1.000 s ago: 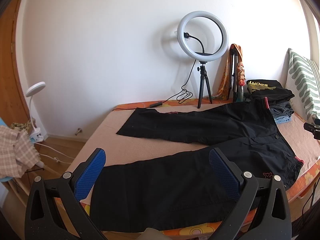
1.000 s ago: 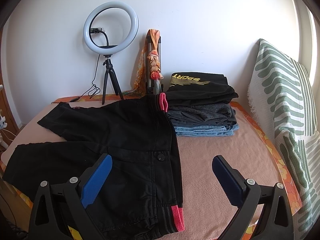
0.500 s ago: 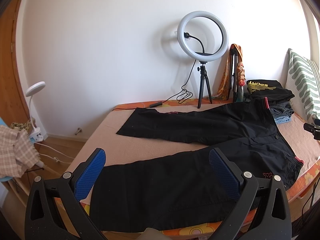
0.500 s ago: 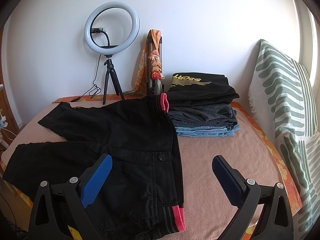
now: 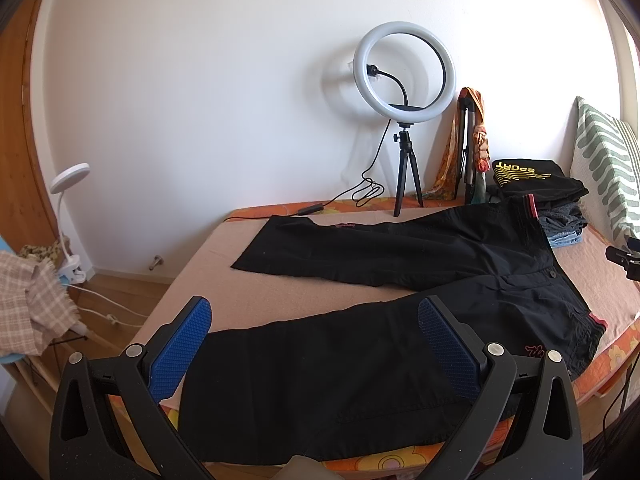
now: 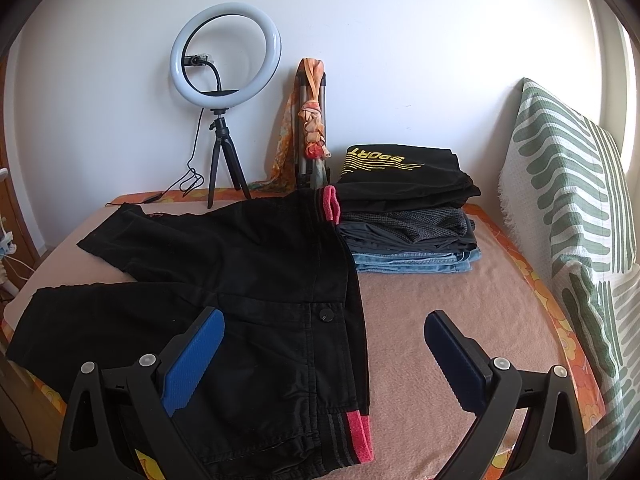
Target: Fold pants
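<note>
Black pants (image 5: 400, 320) lying unfolded on bed (image 6: 440, 300); left gripper (image 5: 316, 344) and right gripper (image 6: 324, 356) hovering above, fingers apart, gripping nothing.

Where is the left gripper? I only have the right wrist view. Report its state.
Observer: The left gripper is open and empty, poised over the near leg of the pants.
Operator: Give me that leg's hem.
Observer: The hem lies flat near the end of the bed farthest from the waistband.
Operator: Say what sits off the bed past that end.
Observer: A checked cloth is draped just beyond it, with a white clip lamp behind.
</note>
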The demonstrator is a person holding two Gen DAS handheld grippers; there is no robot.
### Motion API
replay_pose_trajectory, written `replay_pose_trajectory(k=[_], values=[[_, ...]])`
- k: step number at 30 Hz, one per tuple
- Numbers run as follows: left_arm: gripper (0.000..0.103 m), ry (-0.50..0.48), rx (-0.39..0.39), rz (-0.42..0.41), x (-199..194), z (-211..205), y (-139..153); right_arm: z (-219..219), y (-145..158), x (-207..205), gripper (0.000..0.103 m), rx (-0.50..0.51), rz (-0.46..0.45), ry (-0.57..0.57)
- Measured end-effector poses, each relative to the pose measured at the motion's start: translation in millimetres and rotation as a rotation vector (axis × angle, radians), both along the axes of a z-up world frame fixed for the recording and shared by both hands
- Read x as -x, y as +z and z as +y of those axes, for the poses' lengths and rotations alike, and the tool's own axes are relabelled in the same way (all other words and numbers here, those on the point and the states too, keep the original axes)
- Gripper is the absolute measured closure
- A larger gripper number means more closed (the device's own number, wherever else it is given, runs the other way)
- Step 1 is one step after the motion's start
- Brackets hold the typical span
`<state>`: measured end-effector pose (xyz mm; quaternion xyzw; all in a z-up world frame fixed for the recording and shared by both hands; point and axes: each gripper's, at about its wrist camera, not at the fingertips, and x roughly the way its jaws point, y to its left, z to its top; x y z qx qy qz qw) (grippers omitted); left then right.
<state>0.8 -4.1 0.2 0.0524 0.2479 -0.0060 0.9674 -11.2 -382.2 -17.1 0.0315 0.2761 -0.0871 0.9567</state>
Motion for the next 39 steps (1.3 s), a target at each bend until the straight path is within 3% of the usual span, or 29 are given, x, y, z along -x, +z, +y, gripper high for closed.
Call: replay_pose_trajectory(k=[12, 21, 31, 39], values=[[0.0, 0.002, -0.003, 0.012, -6.2, -2.0, -1.9, 4.3, 2.6, -3.7, 0.001, -0.013, -0.006, 0.008], [0.001, -0.019, 0.018, 0.061, -29.5, 4.6, -9.9, 13.0, 7.4, -21.7, 0.001, -0.035, 0.003, 0.09], [0.005, -0.073, 0.091, 0.136, -74.4, 7.3, -20.7, 7.8, 22.0, -69.5, 0.001, -0.038, -0.023, 0.221], [0.006, -0.051, 0.053, 0.189, -113.3, 6.1, -19.4, 1.6, 25.2, -127.9, 0.001, -0.003, 0.024, 0.291]])
